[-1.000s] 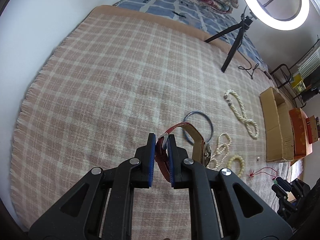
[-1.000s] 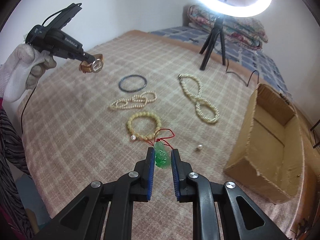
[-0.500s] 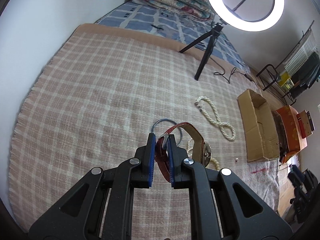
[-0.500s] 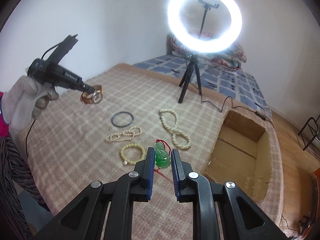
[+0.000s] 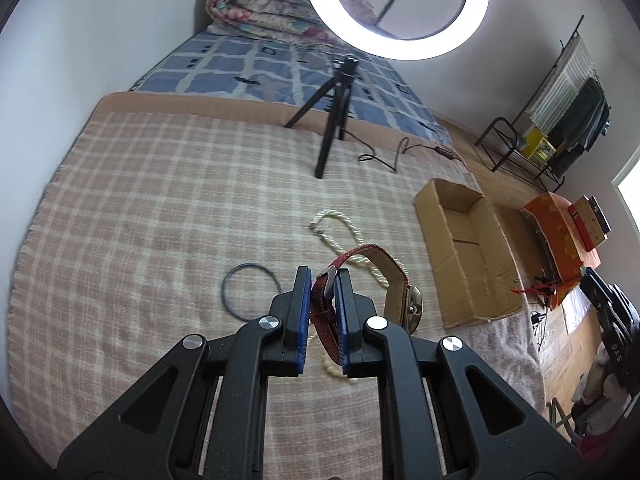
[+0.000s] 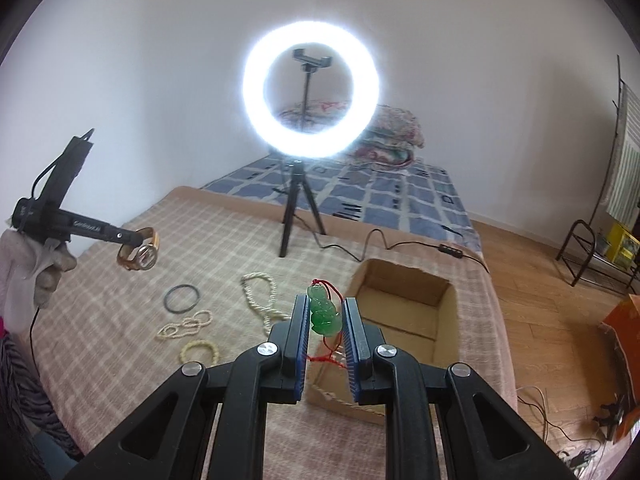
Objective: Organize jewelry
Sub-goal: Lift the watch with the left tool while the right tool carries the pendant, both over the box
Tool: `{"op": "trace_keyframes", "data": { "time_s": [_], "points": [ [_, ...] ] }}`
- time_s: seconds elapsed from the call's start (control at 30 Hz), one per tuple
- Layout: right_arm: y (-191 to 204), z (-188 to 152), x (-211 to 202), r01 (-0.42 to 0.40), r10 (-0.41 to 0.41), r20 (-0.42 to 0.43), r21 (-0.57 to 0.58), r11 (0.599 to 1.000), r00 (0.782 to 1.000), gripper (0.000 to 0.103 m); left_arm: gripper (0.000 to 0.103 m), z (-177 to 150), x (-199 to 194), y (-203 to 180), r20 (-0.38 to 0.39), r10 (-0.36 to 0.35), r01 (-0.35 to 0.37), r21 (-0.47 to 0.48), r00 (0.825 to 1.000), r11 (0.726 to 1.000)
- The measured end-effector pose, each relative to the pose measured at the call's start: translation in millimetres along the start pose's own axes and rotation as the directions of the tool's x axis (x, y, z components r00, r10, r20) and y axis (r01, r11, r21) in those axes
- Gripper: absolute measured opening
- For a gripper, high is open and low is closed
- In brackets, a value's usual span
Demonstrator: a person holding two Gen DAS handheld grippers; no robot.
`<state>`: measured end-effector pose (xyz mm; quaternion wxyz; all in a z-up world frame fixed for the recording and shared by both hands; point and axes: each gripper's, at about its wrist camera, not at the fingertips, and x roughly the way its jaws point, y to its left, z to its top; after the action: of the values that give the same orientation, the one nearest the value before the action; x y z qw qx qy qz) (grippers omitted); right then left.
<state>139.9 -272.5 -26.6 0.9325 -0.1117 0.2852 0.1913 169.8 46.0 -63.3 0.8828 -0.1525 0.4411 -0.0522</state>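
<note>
Right wrist: right gripper (image 6: 326,322) fingers pinch green pendant (image 6: 325,316); left gripper (image 5: 323,304) fingers pinch watch (image 5: 362,288); cardboard box (image 6: 404,312) ahead empty; beads, bangle unsorted.

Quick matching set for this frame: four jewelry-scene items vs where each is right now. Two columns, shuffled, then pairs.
1 watch
2 green pendant
3 dark bangle
4 cardboard box

A lying on the plaid blanket
B clamped in the right gripper
C open, nothing visible inside
D hanging by its strap from the left gripper

Pairs: 1-D, 2-B, 3-A, 4-C
</note>
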Motion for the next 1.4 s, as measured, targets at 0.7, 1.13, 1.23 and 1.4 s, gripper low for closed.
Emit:
{"op": "trace_keyframes", "data": {
  "time_s": [0.7, 1.13, 1.23, 1.4],
  "points": [
    [-83, -30, 36, 0.087, -0.076, -0.122, 0.087, 0.992, 0.99, 0.015, 0.01, 48, 96, -154, -0.05, -0.117, 0.124, 0.158, 0.992, 0.98],
    [-94, -42, 68, 0.059, -0.04, -0.181, 0.098, 0.993, 0.983, 0.015, 0.01, 67, 181, -208, -0.112, -0.113, 0.133, 0.184, 0.987, 0.974],
    [-94, -46, 76, 0.049, -0.03, -0.195, 0.097, 0.994, 0.98, 0.015, 0.01, 68, 196, -218, -0.125, -0.092, 0.116, 0.202, 0.988, 0.973],
    [-94, -51, 89, 0.034, -0.012, -0.216, 0.096, 0.995, 0.976, 0.015, 0.01, 64, 222, -224, -0.159, -0.071, 0.103, 0.203, 0.985, 0.974]
  ]
}}
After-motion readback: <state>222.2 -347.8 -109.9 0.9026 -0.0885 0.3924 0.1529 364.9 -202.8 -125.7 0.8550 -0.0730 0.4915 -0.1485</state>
